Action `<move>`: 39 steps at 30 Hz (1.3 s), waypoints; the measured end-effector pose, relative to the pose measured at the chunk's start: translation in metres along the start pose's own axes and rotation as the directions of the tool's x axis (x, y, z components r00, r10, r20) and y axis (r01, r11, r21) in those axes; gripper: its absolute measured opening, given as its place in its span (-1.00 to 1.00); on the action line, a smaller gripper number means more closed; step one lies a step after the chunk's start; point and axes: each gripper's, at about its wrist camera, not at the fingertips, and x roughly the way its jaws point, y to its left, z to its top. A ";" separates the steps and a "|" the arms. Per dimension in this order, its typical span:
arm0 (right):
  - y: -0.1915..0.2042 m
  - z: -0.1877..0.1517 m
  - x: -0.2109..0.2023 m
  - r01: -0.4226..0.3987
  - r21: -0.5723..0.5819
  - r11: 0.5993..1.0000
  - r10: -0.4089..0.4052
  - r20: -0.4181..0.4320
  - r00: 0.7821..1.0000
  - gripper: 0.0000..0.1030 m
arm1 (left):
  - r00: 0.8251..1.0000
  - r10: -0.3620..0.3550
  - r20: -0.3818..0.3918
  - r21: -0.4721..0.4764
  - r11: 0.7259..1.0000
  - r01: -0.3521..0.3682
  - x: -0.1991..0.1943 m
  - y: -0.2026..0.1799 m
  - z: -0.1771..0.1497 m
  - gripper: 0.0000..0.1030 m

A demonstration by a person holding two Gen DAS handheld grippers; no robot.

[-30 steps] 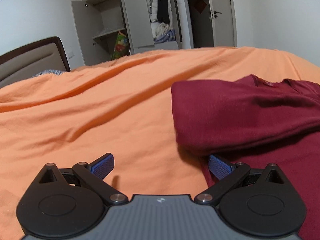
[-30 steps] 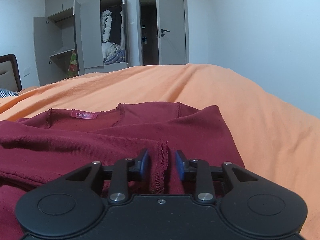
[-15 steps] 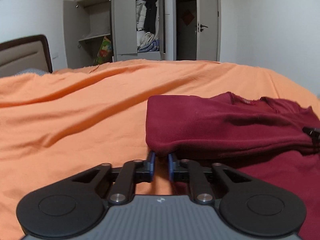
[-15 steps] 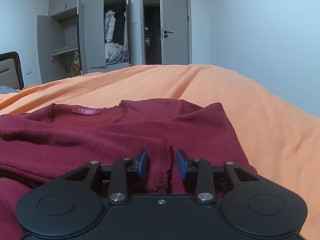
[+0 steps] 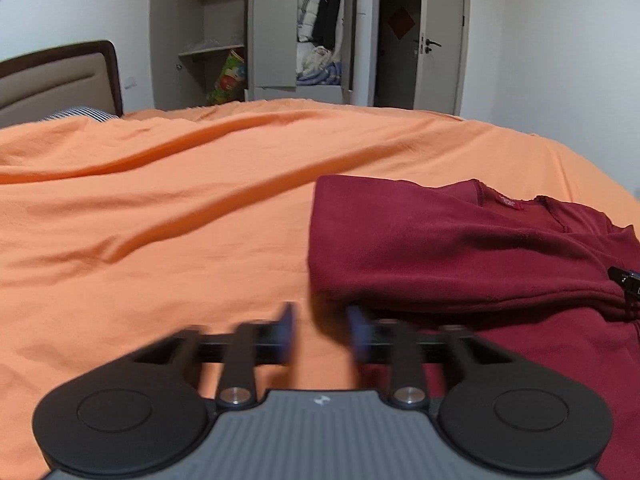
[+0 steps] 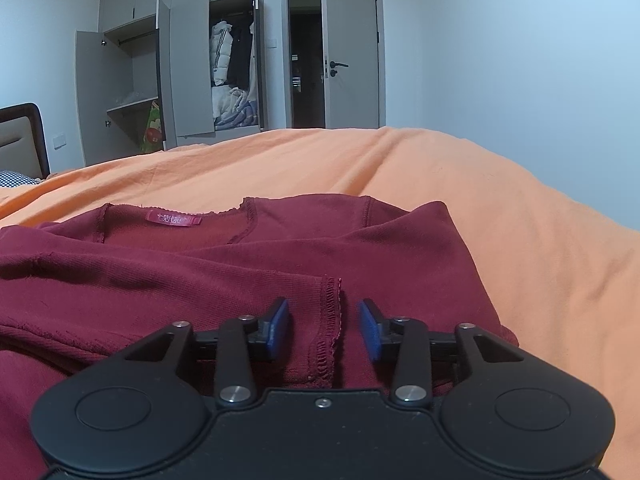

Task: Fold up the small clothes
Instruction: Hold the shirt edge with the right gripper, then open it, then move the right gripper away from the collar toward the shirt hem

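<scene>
2 grippers work a dark red top [image 6: 248, 276] that lies partly folded on the orange bedspread [image 5: 168, 216], its neckline and label away from the cameras and 1 sleeve laid across the body.

The right gripper [image 6: 324, 328] has its jaws parted a moderate way, straddling the sleeve cuff [image 6: 330, 320] without pinching it; it holds nothing. The left gripper [image 5: 320, 330] sits at the near left corner of the garment's fold, jaws also apart with only bedspread between them, and it too grips nothing.

To do this step well, I judge each gripper should close on an edge only, catching all layers at once, and both should lift and travel together so the fold lands square rather than skewed.

The left gripper's fingers [image 5: 286, 330] are smeared by motion blur, so exactly how far apart they stand is hard to judge. The garment's hem is cut off below both views, and the other sleeve cannot be made out.
</scene>
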 end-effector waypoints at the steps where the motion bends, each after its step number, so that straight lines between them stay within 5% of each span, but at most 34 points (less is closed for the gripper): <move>1: 0.000 0.000 -0.001 0.002 0.001 1.000 -0.002 0.004 1.000 -0.02 | 1.000 0.012 0.012 -0.004 1.000 -0.012 -0.005 0.000 -0.002 0.37; 6: -0.001 0.000 -0.012 0.002 0.012 1.000 -0.003 0.060 0.998 0.71 | 0.999 0.009 0.039 -0.073 0.997 -0.006 -0.013 0.007 0.001 0.77; 12: 0.002 0.003 -0.033 -0.020 -0.015 1.000 0.022 0.145 0.989 0.98 | 0.995 0.062 0.075 -0.171 0.984 -0.048 0.014 0.003 0.028 0.89; 18: 0.002 -0.002 -0.013 0.023 -0.012 1.000 -0.023 0.017 1.000 0.98 | 0.987 0.159 -0.017 -0.139 0.977 -0.160 0.056 -0.005 0.020 0.91; 30: -0.003 -0.010 -0.008 0.022 0.026 0.999 -0.022 0.008 1.000 0.99 | 0.995 0.101 0.011 -0.218 0.971 -0.097 0.055 0.012 0.006 0.99; 39: -0.033 -0.009 -0.026 -0.132 0.173 0.976 0.134 0.002 0.991 0.99 | 0.998 0.056 -0.011 -0.204 0.977 -0.057 0.020 0.015 0.001 0.99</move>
